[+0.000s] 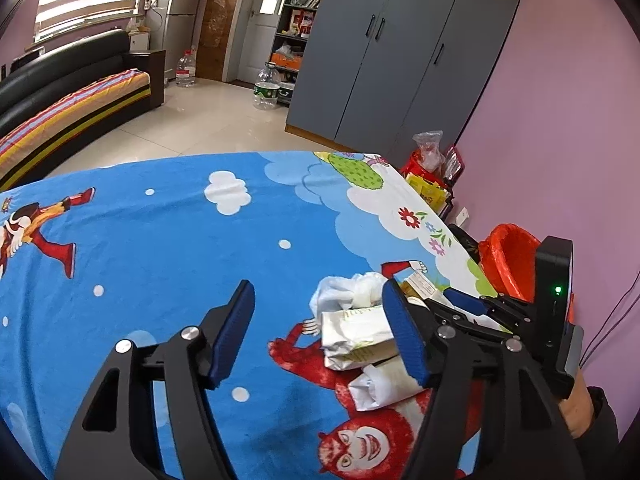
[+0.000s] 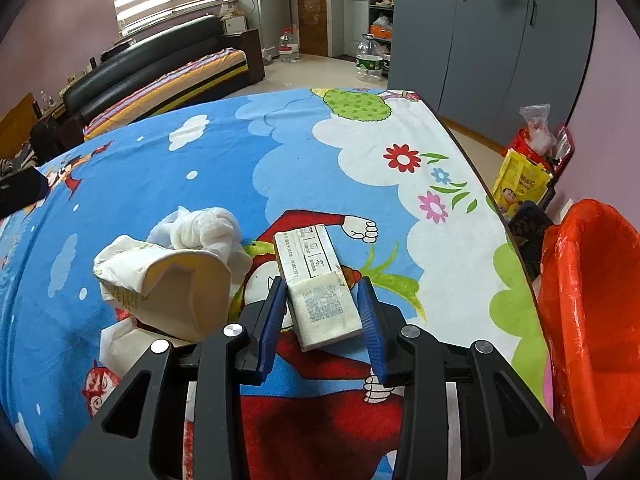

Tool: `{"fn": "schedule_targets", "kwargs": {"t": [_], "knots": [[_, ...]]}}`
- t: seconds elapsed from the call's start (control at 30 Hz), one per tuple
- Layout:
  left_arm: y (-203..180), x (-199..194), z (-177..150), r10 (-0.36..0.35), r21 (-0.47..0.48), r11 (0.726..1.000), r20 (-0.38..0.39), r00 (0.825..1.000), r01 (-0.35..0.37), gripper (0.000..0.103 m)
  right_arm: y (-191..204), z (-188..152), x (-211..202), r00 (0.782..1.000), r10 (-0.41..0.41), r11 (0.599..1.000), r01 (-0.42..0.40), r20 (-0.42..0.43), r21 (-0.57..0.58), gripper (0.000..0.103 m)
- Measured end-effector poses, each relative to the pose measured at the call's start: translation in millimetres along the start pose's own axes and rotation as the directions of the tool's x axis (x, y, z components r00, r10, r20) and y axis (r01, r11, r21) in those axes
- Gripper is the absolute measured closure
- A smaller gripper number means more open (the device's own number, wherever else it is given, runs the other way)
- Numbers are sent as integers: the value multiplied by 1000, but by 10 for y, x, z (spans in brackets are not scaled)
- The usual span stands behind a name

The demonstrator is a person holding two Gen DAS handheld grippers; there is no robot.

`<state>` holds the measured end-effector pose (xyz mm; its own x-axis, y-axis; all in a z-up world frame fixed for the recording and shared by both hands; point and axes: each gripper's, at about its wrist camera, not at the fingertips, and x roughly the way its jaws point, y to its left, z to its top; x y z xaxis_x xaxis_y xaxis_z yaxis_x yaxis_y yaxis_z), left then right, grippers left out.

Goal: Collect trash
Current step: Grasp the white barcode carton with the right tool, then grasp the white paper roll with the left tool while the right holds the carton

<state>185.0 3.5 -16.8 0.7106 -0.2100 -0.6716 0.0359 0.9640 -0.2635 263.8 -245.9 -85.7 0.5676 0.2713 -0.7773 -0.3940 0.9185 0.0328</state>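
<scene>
A table with a blue cartoon cloth (image 2: 160, 168) carries trash. In the right wrist view a flat white tissue pack (image 2: 316, 288) lies between the blue pads of my right gripper (image 2: 322, 320); the jaws stand open around its near end, with small gaps. Left of it lie a crushed paper cup (image 2: 176, 280) and a crumpled white tissue (image 2: 204, 228). In the left wrist view my left gripper (image 1: 320, 336) is open and empty above the cloth, with the crushed cup (image 1: 356, 340) and tissue (image 1: 352, 288) by its right finger. The right gripper (image 1: 516, 312) shows beyond.
A bin with an orange-red liner (image 2: 592, 320) stands off the table's right edge, also in the left wrist view (image 1: 508, 260). Snack bags and a red stool (image 2: 528, 160) sit by the pink wall. A black sofa (image 2: 160, 64), grey wardrobe (image 2: 500, 32) and water bottles stand beyond.
</scene>
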Motion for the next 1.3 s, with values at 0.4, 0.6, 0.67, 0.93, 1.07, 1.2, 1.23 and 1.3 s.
{"fn": "schedule_targets", "kwargs": {"t": [0.4, 0.6, 0.67, 0.93, 1.07, 1.2, 1.23, 1.3], "knots": [[-379, 348, -121, -34, 1, 999, -75, 997, 34, 15, -246, -83, -481, 995, -32, 998, 27, 91, 61, 69], [-495, 617, -165, -1, -7, 1000, -143, 990, 0, 13, -337, -92, -739, 989, -64, 996, 55, 133, 66, 69], [-500, 656, -170, 30, -4, 1000, -149, 988, -30, 10, -375, -91, -823, 986, -74, 996, 64, 146, 69, 69], [-433, 739, -164, 57, -23, 998, -171, 984, -62, 10, -521, -108, -1000, 980, -97, 992, 82, 174, 93, 69], [-450, 798, -139, 65, -6, 998, -188, 980, -68, 19, -545, -131, -1071, 977, -108, 992, 92, 183, 92, 69], [-493, 792, -126, 86, 24, 996, -196, 977, -82, 21, -582, -158, -1135, 973, -123, 989, 105, 194, 104, 69], [-506, 795, -130, 88, 32, 996, -205, 975, -84, 21, -598, -162, -1149, 973, -126, 989, 106, 195, 107, 69], [-502, 792, -145, 82, 24, 997, -219, 972, -79, 21, -611, -174, -1165, 972, -131, 987, 110, 196, 113, 69]]}}
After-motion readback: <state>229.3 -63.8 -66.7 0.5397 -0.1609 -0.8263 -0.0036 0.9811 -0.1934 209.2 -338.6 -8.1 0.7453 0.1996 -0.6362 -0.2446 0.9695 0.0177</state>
